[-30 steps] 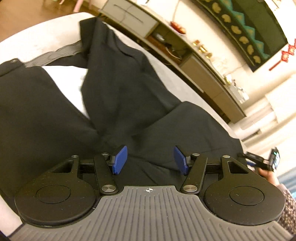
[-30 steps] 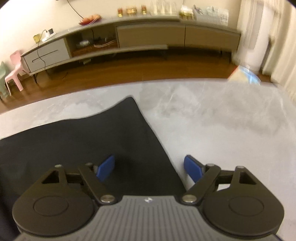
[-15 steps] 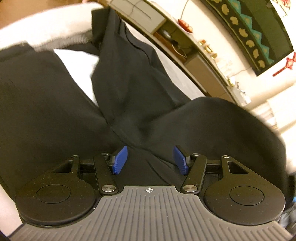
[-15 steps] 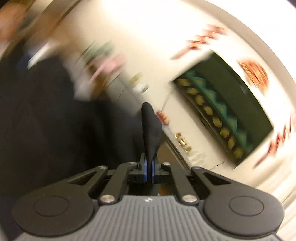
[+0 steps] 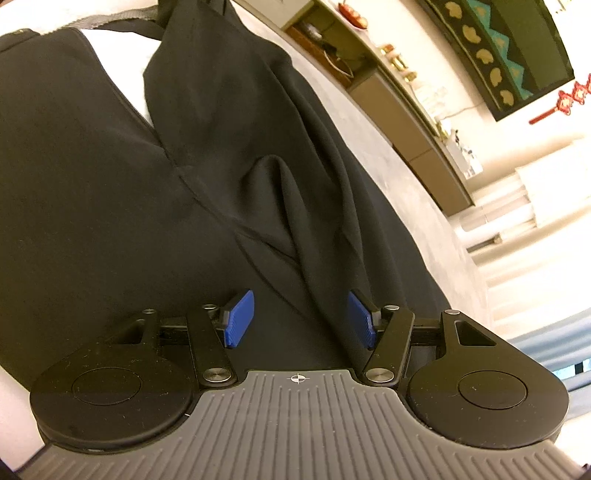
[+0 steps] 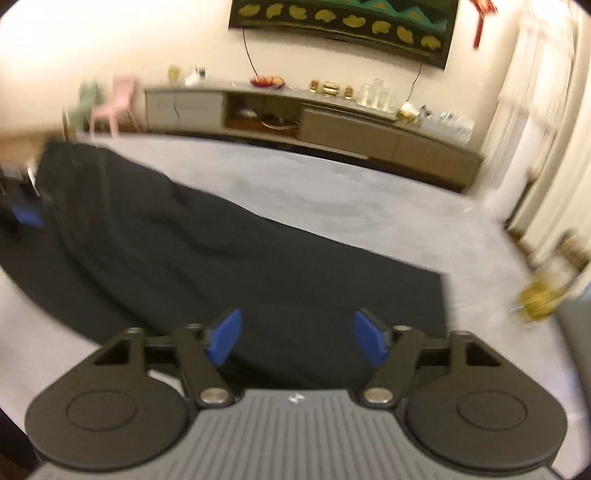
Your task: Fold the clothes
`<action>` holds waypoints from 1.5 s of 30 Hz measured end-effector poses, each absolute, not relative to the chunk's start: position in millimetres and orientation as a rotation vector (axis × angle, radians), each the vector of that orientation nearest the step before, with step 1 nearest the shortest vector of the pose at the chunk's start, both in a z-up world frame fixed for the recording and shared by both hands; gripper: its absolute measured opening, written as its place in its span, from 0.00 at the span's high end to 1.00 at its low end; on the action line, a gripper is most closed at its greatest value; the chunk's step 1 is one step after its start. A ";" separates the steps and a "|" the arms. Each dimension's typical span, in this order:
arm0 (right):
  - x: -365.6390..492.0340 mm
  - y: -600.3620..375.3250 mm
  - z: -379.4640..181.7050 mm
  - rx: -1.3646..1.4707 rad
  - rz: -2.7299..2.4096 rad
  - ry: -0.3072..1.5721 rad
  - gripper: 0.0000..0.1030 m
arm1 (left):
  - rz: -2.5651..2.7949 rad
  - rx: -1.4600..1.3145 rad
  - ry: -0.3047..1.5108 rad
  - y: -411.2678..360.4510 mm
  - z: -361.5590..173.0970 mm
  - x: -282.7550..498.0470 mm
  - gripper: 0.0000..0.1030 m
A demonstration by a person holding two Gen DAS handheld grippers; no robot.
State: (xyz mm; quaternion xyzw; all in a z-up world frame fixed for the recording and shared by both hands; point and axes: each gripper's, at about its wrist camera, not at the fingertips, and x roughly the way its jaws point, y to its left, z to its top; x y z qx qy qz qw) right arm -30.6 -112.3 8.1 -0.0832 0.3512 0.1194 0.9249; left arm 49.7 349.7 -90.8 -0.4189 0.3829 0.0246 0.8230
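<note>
A pair of black trousers (image 5: pixel 155 184) lies on a grey table (image 5: pixel 402 173). In the left wrist view one leg is laid over the other, with a raised fold (image 5: pixel 273 192) along it and a grey waistband (image 5: pixel 110 18) at the far end. My left gripper (image 5: pixel 300 319) is open just above the crotch area, its blue pads (image 5: pixel 238 319) on either side of a crease. My right gripper (image 6: pixel 297 341) is open and empty over the trousers' (image 6: pixel 221 266) leg end. The left gripper (image 6: pixel 22 214) shows blurred at the left edge of the right wrist view.
The grey tabletop (image 6: pixel 332 195) stretches beyond the trousers toward the far edge. A long low cabinet (image 6: pixel 332 122) with bottles and a fruit plate stands against the wall behind. A pink child's chair (image 6: pixel 114 103) stands at the far left. Curtains (image 6: pixel 535 129) hang at the right.
My right gripper shut on the trouser leg end, swung it over the other leg, then let go and opened. The left gripper stayed open and shifted slightly along the trousers.
</note>
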 end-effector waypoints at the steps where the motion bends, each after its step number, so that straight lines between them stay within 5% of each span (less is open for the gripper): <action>1: -25.3 -107.0 3.1 -0.165 0.249 0.725 0.21 | 0.051 -0.891 0.814 350.2 -91.0 49.3 0.53; 4: -0.4 -89.7 -22.9 -0.279 0.204 0.785 0.30 | 0.048 -0.891 0.812 351.6 -91.7 48.1 0.53; 6: 16.0 -78.4 -40.1 -0.365 0.144 0.837 1.00 | 0.048 -0.893 0.810 353.4 -91.7 47.4 0.53; 9: 28.9 -87.9 -23.6 -0.351 0.101 0.786 0.99 | 0.041 -0.900 0.802 356.1 -89.6 46.5 0.53; 14: -28.7 -122.8 99.4 -0.207 0.123 0.321 0.99 | 0.024 -0.904 0.791 356.0 -85.3 46.3 0.52; 17: -65.6 -151.1 118.4 -0.120 0.066 0.233 0.99 | 0.025 -0.901 0.804 354.4 -87.7 48.4 0.51; 24: -59.8 -253.2 -44.5 0.543 -0.102 0.793 0.99 | 0.027 -0.860 0.821 346.4 -92.4 52.1 0.50; 28: -54.3 -251.6 -58.0 0.570 -0.104 0.813 0.96 | 0.016 -0.822 0.815 340.5 -91.5 51.5 0.49; 31: -43.2 -239.3 -46.9 0.421 -0.133 0.798 0.75 | 0.000 -0.811 0.821 335.1 -89.7 54.6 0.48; 33: -28.6 -227.2 -45.4 0.258 -0.132 0.805 0.47 | -0.013 -0.800 0.829 331.3 -88.7 56.9 0.48; 37: -3.5 -184.1 -53.6 -0.133 -0.097 0.826 0.33 | -0.032 -0.778 0.842 322.1 -84.0 62.7 0.48; 40: 13.7 -168.6 -63.4 -0.337 -0.065 0.848 0.46 | -0.046 -0.759 0.838 316.7 -78.0 63.3 0.48; 42: 23.7 -165.0 -67.5 -0.402 -0.027 0.866 0.78 | -0.046 -0.750 0.836 313.6 -74.8 63.8 0.48; 44: 30.9 -169.6 -63.4 -0.406 -0.025 0.874 0.96 | -0.045 -0.744 0.835 311.0 -72.0 64.7 0.48; 45: 34.2 -177.6 -57.8 -0.376 -0.045 0.857 0.96 | -0.046 -0.742 0.835 309.8 -70.7 65.2 0.48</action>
